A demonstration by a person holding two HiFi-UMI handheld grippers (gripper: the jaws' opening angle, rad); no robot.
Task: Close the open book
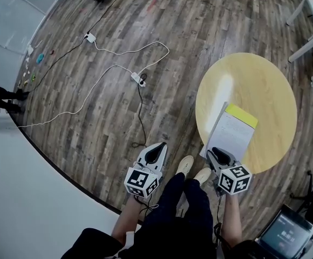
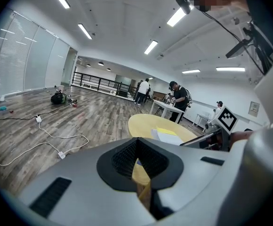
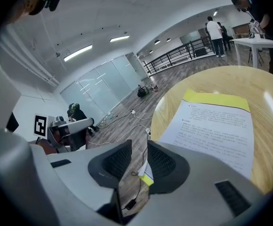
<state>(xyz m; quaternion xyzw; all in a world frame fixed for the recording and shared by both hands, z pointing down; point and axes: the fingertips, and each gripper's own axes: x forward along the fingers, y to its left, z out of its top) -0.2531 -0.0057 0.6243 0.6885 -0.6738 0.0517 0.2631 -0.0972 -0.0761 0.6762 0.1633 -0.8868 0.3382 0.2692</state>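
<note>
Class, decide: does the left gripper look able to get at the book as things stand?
Probably yes: the left gripper hangs over floor beside the table, nothing between it and the book.

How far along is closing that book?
Nothing looks finished: the white-paged book with a yellow cover lies on the round pale wooden table, printed page facing up. In hand: the right gripper has the book's near corner between its parted jaws, not pinched. Still to do: grip and fold it shut. The left gripper hangs beside the table.
</note>
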